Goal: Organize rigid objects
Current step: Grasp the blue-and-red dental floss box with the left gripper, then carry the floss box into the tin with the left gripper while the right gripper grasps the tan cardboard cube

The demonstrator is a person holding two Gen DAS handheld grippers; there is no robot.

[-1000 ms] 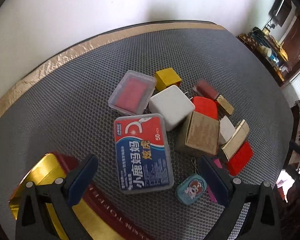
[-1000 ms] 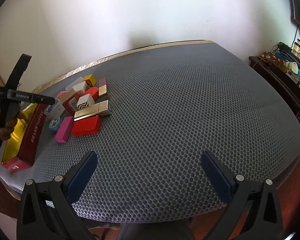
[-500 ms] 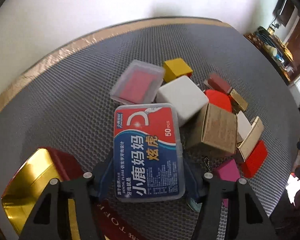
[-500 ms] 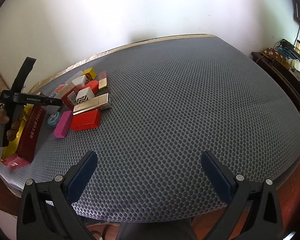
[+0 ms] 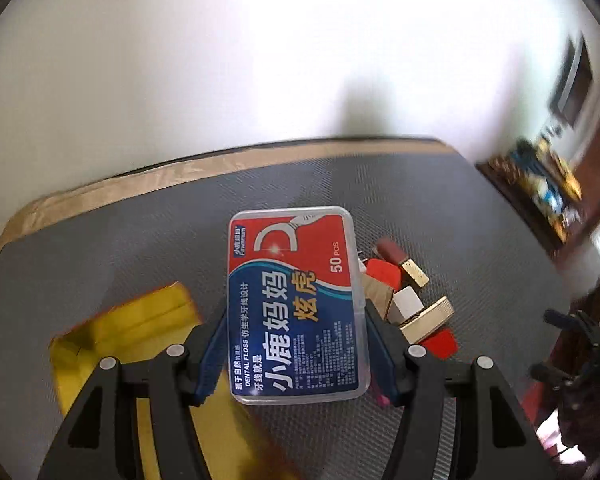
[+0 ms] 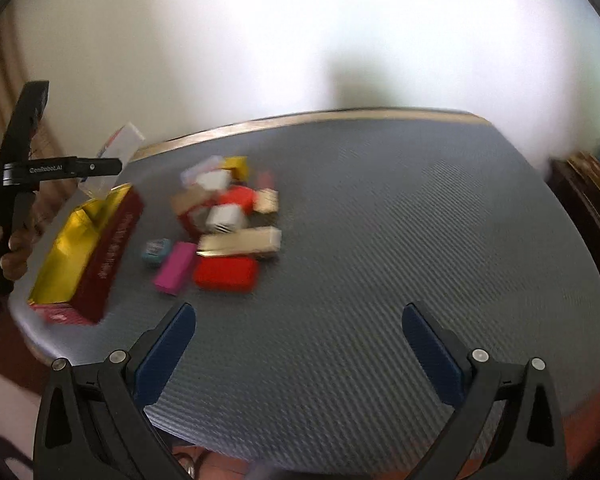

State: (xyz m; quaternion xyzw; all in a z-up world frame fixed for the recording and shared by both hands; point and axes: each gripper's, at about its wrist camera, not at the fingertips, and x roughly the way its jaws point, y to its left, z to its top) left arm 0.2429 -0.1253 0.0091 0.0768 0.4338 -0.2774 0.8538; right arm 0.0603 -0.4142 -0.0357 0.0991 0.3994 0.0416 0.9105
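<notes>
The desk carries a gold-lined box at its left edge, open upward to take things, with the pile of small objects just right of it. The left gripper, fingers clamped on the floss case, has lifted it off the pile it lay in a second ago. The right gripper hangs open, idle.

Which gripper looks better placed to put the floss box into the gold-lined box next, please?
Left: the left gripper already clamps the floss box above the gold-lined box; the right gripper hangs open, apart.
</notes>
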